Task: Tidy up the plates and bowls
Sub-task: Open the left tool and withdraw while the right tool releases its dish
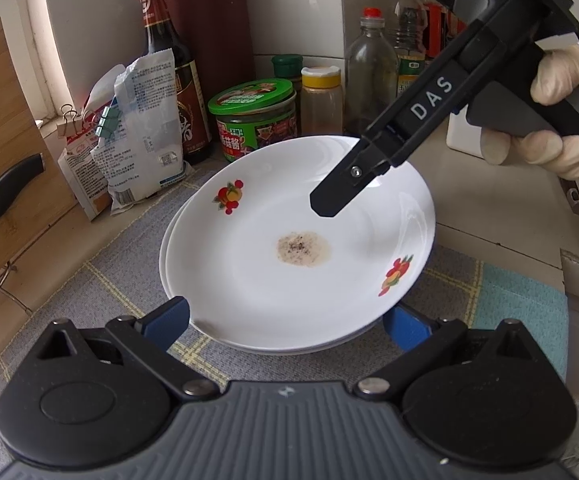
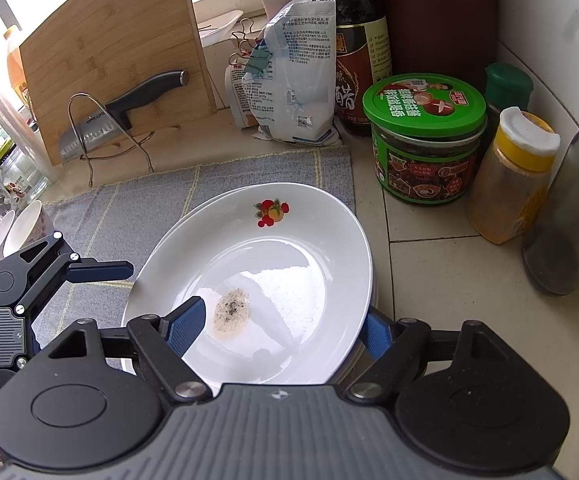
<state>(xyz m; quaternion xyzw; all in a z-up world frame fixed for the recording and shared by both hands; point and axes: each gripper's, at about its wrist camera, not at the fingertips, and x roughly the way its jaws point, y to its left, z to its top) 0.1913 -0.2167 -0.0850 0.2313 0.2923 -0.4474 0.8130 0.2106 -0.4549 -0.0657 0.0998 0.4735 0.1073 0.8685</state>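
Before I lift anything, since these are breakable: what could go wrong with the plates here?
1. The top plate sits off-centre on the plate below; a lift could drag or tip the lower one.
2. The right gripper straddles the rim with open jaws, so a poor bite could let the plate slip.
3. The brown residue could spill if the plate tilts.
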